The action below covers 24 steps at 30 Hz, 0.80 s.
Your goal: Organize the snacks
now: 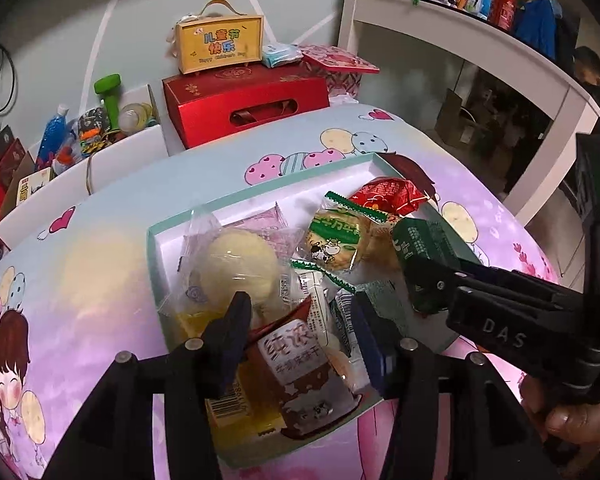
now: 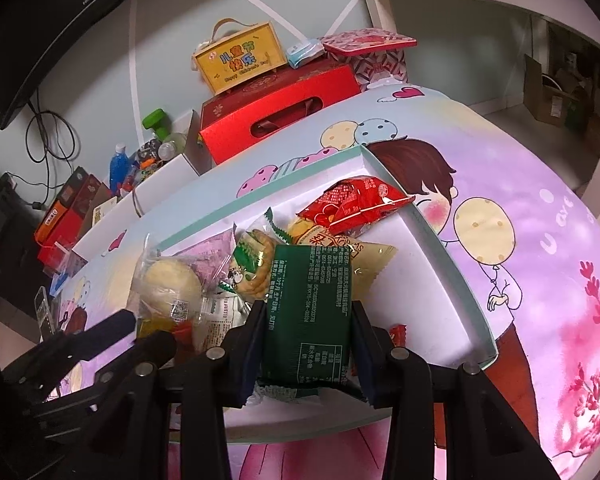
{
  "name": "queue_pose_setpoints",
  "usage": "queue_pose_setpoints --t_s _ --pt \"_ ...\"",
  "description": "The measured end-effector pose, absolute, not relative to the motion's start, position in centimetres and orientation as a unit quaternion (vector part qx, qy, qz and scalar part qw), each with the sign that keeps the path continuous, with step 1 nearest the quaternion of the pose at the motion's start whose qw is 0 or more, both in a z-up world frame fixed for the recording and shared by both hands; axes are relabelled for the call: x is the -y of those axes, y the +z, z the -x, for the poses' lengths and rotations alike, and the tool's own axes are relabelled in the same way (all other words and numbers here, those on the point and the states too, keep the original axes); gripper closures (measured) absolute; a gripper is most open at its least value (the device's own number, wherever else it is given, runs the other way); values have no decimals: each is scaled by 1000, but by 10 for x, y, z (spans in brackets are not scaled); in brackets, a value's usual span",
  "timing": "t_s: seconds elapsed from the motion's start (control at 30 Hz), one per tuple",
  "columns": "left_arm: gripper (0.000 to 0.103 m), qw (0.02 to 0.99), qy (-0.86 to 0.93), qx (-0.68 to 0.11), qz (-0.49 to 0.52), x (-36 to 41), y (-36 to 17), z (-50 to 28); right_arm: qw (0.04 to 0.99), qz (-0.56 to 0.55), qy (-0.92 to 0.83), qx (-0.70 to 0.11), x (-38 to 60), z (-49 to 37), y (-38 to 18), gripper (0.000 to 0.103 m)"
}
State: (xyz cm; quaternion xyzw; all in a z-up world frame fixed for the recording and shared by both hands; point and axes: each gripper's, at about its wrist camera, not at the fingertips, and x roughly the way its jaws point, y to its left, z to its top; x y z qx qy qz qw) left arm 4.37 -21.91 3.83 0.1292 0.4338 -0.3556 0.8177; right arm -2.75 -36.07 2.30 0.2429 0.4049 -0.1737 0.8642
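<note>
Snacks lie heaped in a shallow teal-rimmed box (image 1: 260, 196) that sits on a table covered with a cartoon-print cloth (image 1: 100, 240).

Inside the box, a round pale bun in clear wrap (image 1: 236, 264) fills the near-left part, with a pink packet (image 1: 268, 224) behind it. A green-and-white cracker pack with a cow on it (image 1: 332, 244) lies toward the middle, and a red foil packet (image 1: 388, 194) leans against the far right wall of the box. At the front edge of the box rests a brown-and-red biscuit pack (image 1: 296, 364) over a yellow packet (image 1: 236, 404).

The left gripper (image 1: 300, 320) hovers just above the front of the box, its fingers parted and pressing on nothing; the biscuit pack shows in the gap between them, below.

The right gripper (image 2: 304, 340) is over the right side of the box, its two fingers clamped on the sides of a dark green packet (image 2: 308, 308), which is held upright, printed back toward the camera. A hand (image 1: 572, 420) grips that tool's handle.

Beyond the far edge of the table, behind the box, stands a red gift carton (image 1: 244, 104) with a yellow handled case (image 1: 220, 46) on top. A white desk (image 1: 460, 28) stands to the right.
</note>
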Motion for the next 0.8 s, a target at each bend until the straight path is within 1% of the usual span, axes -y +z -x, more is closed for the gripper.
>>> queue_pose_setpoints --t_s 0.03,0.1,0.13,0.17,0.2,0.23,0.27,0.3,0.33,0.37,0.4,0.43,0.47,0.5,0.53,0.57,0.6,0.63,0.8 --pt "50 819 -353 -434 -128 217 39 -44 864 -242 -173 -406 360 27 22 60" --pt "45 823 -344 -435 -123 210 42 -44 863 -241 -172 -410 359 26 21 60" --pt "35 825 -339 -435 -121 207 43 -45 862 -240 -171 -413 358 25 20 58" --pt "28 829 -331 -435 -119 201 44 -45 862 -237 -172 -413 357 25 20 58" --pt "26 832 -325 -434 -118 197 44 -45 862 -236 -174 -412 356 25 20 58" --pt "26 835 -318 -433 -116 191 45 -45 862 -236 -175 -413 356 25 21 56" --pt "26 839 -310 -433 -114 185 45 -45 862 -235 -176 -413 356 26 21 51" --pt "24 842 -303 -433 -110 178 45 -46 862 -234 -176 -413 355 26 22 48" --pt "19 845 -295 -434 -104 171 45 -46 862 -231 -177 -414 354 27 23 45" --pt "14 847 -289 -435 -98 165 43 -46 863 -229 -176 -414 353 27 24 45" --pt "13 850 -281 -436 -89 155 41 -46 865 -226 -176 -413 351 28 25 44" --pt "13 853 -274 -437 -83 148 39 -45 866 -224 -175 -412 349 28 27 39" --pt "11 855 -267 -438 -80 143 37 -45 868 -219 -175 -411 346 29 28 31" --pt "9 859 -255 -438 -75 134 35 -44 870 -214 -174 -409 343 30 30 26" --pt "5 862 -246 -438 -72 128 33 -43 872 -208 -173 -407 339 30 32 20" --pt "4 866 -236 -435 -66 120 32 -41 875 -203 -170 -406 335 30 33 13" --pt "4 869 -227 -436 -59 111 30 -40 877 -198 -168 -405 332 29 34 8" --pt "4 869 -221 -440 -53 104 28 -39 879 -192 -165 -404 328 29 35 0" --pt "4 865 -195 -460 -39 73 17 -31 885 -149 -157 -411 301 27 37 0"
